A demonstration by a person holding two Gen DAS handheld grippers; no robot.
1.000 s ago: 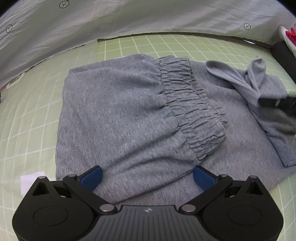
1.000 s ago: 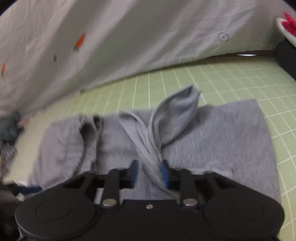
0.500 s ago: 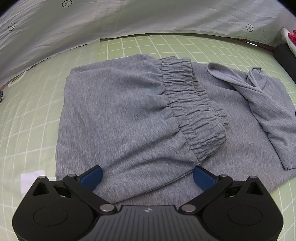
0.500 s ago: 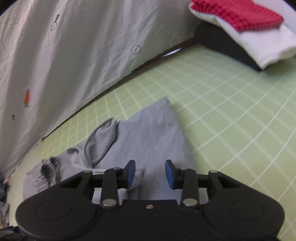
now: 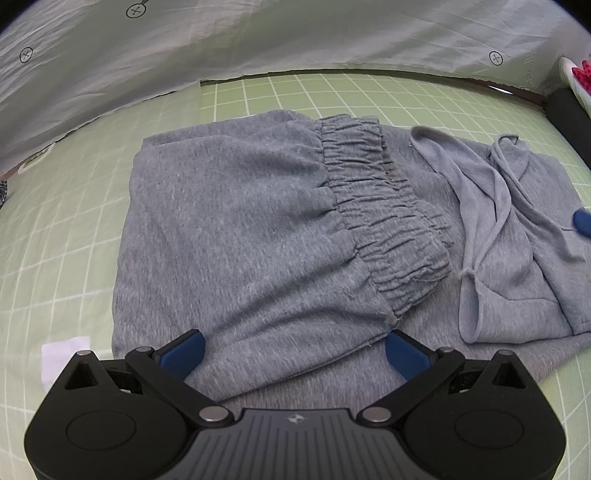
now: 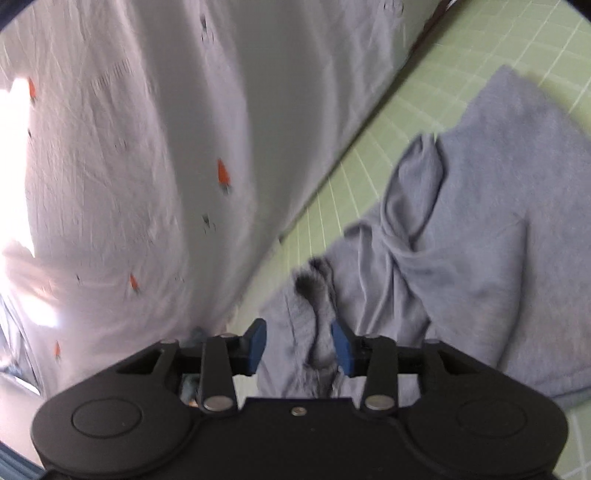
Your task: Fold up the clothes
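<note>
Our left wrist view looks forward and down from close over the near edge of the grey trousers (image 5: 236, 229) on the green grid mat (image 5: 66, 236), facing the white backdrop sheet (image 5: 295, 33). Our right wrist view, rolled sideways, faces the same sheet and trousers (image 6: 498, 240) from their other end.

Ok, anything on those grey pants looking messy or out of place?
Yes: on the grey pants, a pocket lining is turned out beside the waistband, its drawstring trailing loose, so the fold isn't flat.
</note>
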